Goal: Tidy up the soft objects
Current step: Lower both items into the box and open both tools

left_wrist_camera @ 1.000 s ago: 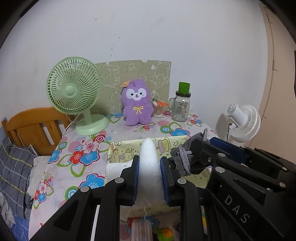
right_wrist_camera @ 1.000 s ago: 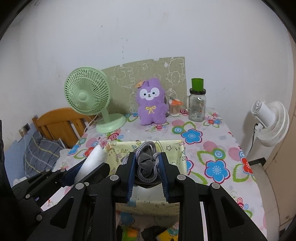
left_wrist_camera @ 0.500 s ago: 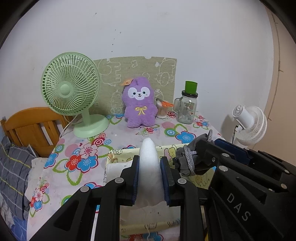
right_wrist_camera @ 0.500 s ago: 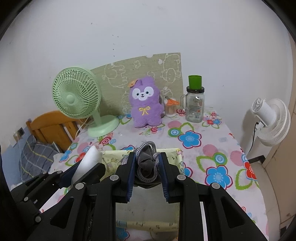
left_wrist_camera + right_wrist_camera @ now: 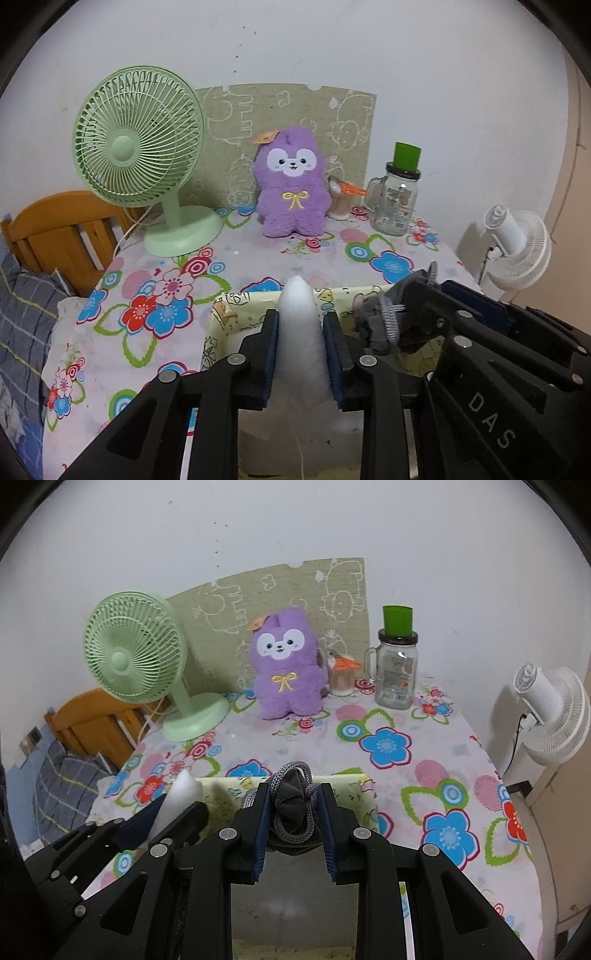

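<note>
The left gripper (image 5: 301, 334) is just loosening around a white foam piece (image 5: 298, 332) that its pads touch. The right gripper (image 5: 291, 805) squeezes a grey sock bundle (image 5: 293, 806). Both hang over the yellow fabric box (image 5: 364, 786). Past its far edge the flowered tablecloth (image 5: 406, 775) lies bare. At the back stand a green fan (image 5: 138, 147), a purple plush toy (image 5: 291, 188) and a glass jar (image 5: 397, 199).

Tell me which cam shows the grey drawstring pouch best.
Right wrist: the grey pouch sits centred in the right claw, cord loops and folds facing the lens. Left wrist catches the pouch only side-on at the right, partly hidden by the right claw's arm.
</note>
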Available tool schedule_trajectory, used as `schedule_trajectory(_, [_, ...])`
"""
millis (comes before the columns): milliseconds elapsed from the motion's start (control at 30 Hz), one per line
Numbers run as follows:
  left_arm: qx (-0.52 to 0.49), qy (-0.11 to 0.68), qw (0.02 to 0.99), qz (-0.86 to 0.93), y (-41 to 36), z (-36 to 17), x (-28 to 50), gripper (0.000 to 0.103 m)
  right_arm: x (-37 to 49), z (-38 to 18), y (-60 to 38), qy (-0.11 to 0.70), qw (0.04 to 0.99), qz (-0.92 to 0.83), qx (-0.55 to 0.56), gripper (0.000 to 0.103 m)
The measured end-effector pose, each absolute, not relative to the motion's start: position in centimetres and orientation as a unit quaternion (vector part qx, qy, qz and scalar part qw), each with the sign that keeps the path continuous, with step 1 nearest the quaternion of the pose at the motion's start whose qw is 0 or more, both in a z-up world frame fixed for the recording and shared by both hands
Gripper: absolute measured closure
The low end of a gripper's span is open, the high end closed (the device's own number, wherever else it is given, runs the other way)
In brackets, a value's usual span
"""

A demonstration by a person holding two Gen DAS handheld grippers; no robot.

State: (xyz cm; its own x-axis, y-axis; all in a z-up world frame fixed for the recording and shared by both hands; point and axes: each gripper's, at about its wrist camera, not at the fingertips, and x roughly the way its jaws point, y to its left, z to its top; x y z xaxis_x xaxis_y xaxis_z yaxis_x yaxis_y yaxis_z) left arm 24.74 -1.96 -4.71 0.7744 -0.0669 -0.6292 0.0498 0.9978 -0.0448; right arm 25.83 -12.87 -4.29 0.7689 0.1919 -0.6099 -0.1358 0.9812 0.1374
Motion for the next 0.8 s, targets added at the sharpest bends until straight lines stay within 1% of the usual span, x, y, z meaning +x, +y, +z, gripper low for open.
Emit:
schedule_trajectory(67, [-0.018,0.338,0.940,-0.032,-1.9,-4.9,25.0,0.076,26.1,-4.4,-12.9,0.330,0.939,0.088,0.041,0.074])
schedule_trajectory(100, [-0.019,0.341,0.939,-0.033,-1.8,-5.0,25.2,0.074,26.2,-4.5,-12.9,0.331,0.939,0.088,0.040,0.074])
schedule_trajectory(133, [-0.021,0.343,0.939,-0.032,-1.8,-5.2,25.3,0.069,26.4,-4.5,-12.8,0.331,0.939,0.088,0.039,0.075])
schedule_trajectory(200, [-0.020,0.346,0.938,-0.028,-1.6,-5.3,25.6,0.066,26.6,-4.7,-12.7,0.333,0.938,0.091,0.037,0.074])
schedule_trajectory(267, [-0.020,0.349,0.937,-0.028,-1.5,-5.5,25.7,0.060,26.8,-4.9,-12.6,0.338,0.935,0.099,0.040,0.074])
schedule_trajectory(333, [-0.021,0.354,0.935,-0.029,-1.4,-5.6,25.8,0.057,26.9,-5.0,-12.5,0.341,0.934,0.101,0.042,0.072])
schedule_trajectory(367, [-0.022,0.355,0.934,-0.030,-1.4,-5.7,25.9,0.051,26.9,-5.0,-12.4,0.341,0.933,0.104,0.042,0.070])
schedule_trajectory(400, [-0.023,0.355,0.934,-0.029,-1.4,-5.7,25.9,0.048,26.9,-5.0,-12.4,0.340,0.933,0.107,0.042,0.066])
schedule_trajectory(433, [-0.023,0.354,0.934,-0.028,-1.3,-5.7,25.9,0.043,26.9,-4.9,-12.3,0.339,0.934,0.108,0.040,0.057])
schedule_trajectory(467, [-0.024,0.353,0.935,-0.028,-1.3,-5.7,25.9,0.038,26.8,-4.9,-12.2,0.336,0.935,0.108,0.038,0.050])
schedule_trajectory(500, [-0.026,0.351,0.935,-0.028,-1.3,-5.7,25.8,0.035,26.7,-4.7,-12.1,0.332,0.936,0.109,0.036,0.037])
schedule_trajectory(533, [-0.028,0.349,0.936,-0.029,-1.2,-5.6,25.7,0.030,26.5,-4.6,-12.0,0.326,0.938,0.110,0.035,0.029])
schedule_trajectory(567, [-0.029,0.347,0.937,-0.029,-1.2,-5.6,25.7,0.026,26.4,-4.5,-12.0,0.322,0.940,0.110,0.034,0.027])
schedule_trajectory(800, [-0.025,0.347,0.937,-0.030,-1.1,-5.3,25.3,0.019,25.9,-4.2,-11.8,0.321,0.940,0.109,0.028,0.016])
